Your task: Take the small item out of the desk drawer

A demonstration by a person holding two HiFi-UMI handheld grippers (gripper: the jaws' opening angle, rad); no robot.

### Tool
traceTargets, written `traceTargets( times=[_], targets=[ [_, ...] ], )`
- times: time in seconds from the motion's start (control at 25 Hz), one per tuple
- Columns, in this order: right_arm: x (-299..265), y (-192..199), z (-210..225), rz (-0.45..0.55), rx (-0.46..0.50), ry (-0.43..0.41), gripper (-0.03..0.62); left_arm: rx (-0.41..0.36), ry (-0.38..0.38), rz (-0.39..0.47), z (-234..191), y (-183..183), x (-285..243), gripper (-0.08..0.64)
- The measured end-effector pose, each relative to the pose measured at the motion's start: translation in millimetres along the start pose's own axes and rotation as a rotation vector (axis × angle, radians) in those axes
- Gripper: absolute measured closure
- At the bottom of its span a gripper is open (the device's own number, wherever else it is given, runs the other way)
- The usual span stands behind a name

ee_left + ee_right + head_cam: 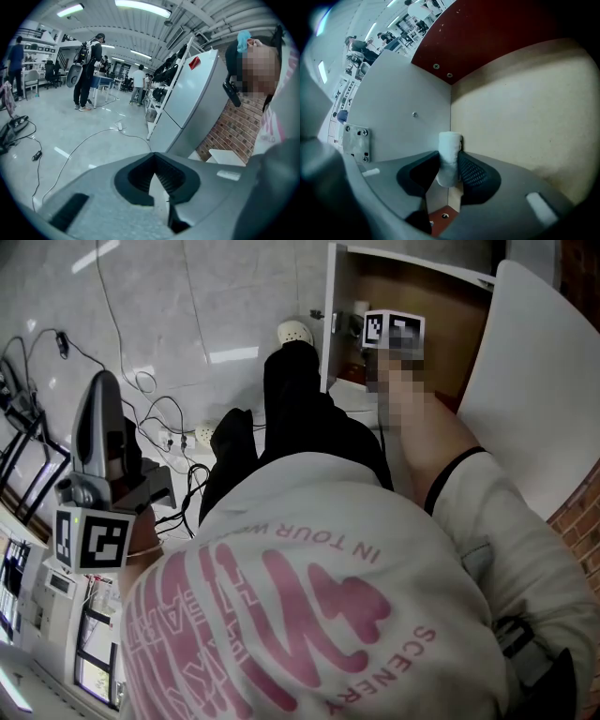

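A small white roll stands up between the jaws of my right gripper, which is shut on it. Its lower end hangs clear of the red-brown drawer floor. The grip sits in a corner of the drawer, between a grey side panel and a beige panel. In the head view only the right gripper's marker cube shows, reaching into the open wooden compartment. My left gripper is raised at the left, away from the drawer. Its jaw tips meet with nothing between them.
A white door panel stands open at the right of the compartment. Cables trail over the pale floor, and a white shoe is by the cabinet. Monitors and equipment line the left. Far-off people and a white cabinet show.
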State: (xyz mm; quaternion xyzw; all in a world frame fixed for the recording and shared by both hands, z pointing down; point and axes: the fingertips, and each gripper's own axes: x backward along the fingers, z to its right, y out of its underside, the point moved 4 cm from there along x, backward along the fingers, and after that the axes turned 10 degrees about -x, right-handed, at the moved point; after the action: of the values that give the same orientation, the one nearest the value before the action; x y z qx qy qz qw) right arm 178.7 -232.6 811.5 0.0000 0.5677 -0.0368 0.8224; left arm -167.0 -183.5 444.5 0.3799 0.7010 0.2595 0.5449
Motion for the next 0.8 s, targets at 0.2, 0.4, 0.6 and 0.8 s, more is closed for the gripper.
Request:
traceTargets(
  times=[0.2,0.4,0.6,0.8],
  targets=[
    [0,-2,-1,-0.021,-0.017,0.011,0.453,-0.010,0.012,0.006,-3,-10,-10,0.556],
    [1,-2,-1,-0.032,-0.016,0.004,0.456,-0.025,0.041,0.003,-1,-16,-19,0.556],
    [0,-3,-3,-0.026,-0.019,0.012,0.460,-0.039,0.084,-0.010,0,-21,-32,0.556],
    [4,-3,-5,0.017,-0.019,0.030,0.466,-0.055,0.111,-0.005,-6,-24,-33,0.555]
  ],
)
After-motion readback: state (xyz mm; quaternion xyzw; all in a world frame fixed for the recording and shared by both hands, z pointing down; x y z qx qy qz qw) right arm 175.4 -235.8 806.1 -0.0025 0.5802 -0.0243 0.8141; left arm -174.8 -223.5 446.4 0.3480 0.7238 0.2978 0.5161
